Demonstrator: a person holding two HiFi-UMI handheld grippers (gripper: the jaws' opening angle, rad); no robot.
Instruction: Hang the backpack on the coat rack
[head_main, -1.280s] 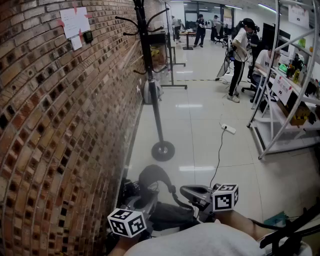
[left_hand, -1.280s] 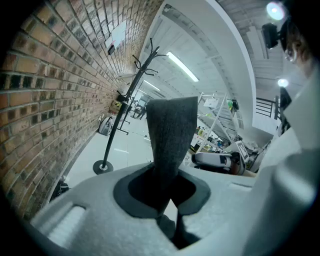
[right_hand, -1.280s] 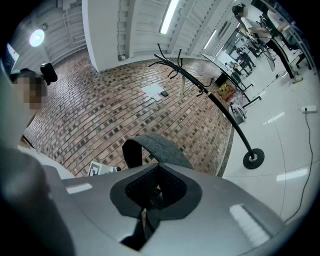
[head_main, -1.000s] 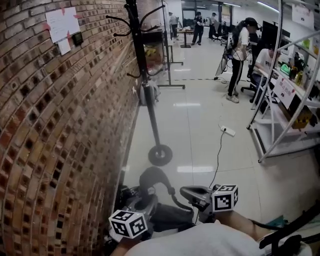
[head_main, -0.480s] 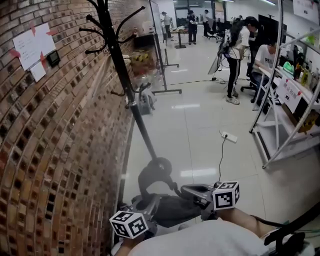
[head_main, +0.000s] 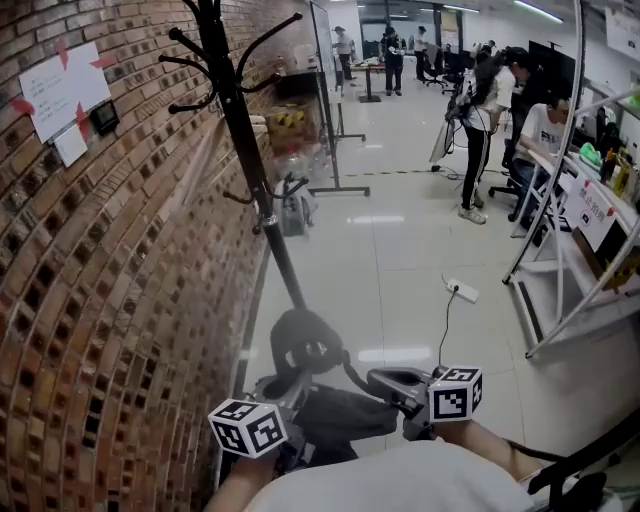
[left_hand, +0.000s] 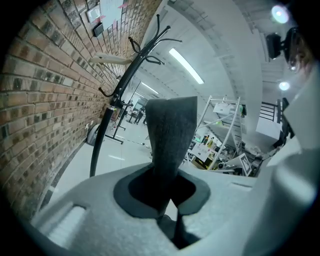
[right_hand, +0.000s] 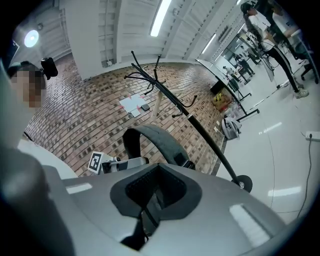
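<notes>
your left gripper (head_main: 283, 398) is clamped narrow on a wide grey strap (left_hand: 170, 140), and your right gripper (head_main: 388, 381) pinches a thin strap (right_hand: 149, 209). the backpack (head_main: 335, 418) is held between them at the bottom centre of the head view, top loop (head_main: 303, 345) up. the coat rack (head_main: 243, 150) stands upper left, beside the brick wall (head_main: 110, 260), apart from the backpack.
</notes>
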